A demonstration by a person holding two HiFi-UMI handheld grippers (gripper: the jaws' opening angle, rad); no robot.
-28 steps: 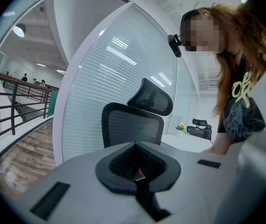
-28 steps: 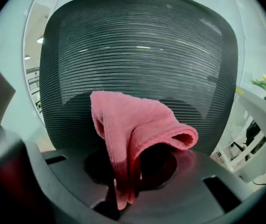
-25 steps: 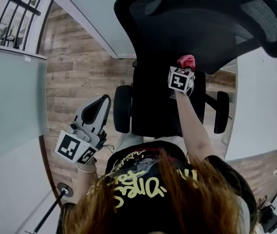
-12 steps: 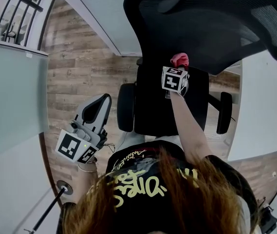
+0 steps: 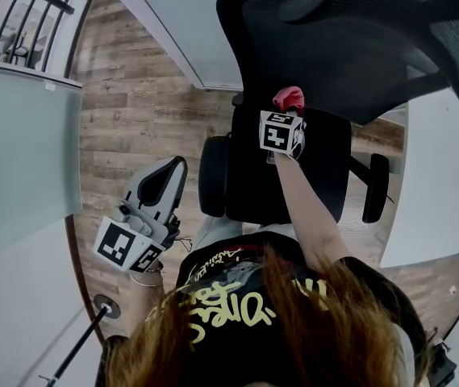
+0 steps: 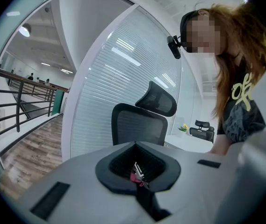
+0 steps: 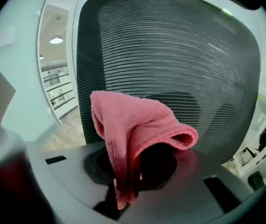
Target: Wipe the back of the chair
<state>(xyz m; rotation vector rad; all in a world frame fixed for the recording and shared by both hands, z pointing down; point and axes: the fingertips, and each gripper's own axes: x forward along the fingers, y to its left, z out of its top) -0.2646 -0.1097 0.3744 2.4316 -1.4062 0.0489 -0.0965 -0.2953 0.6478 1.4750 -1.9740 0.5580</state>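
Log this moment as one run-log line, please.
right hand-held gripper: shut on pink cloth, at chair back | left hand-held gripper: shut, aside

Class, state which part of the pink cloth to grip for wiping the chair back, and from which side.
Grip the pink cloth by its bunched end from the side away from the chair back; held so by the right gripper, its folded loop faces the mesh.

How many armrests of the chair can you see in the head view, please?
2. One armrest is at the picture's left, over the wooden floor; the second armrest is at the right, beside the white desk. Neither is hidden.
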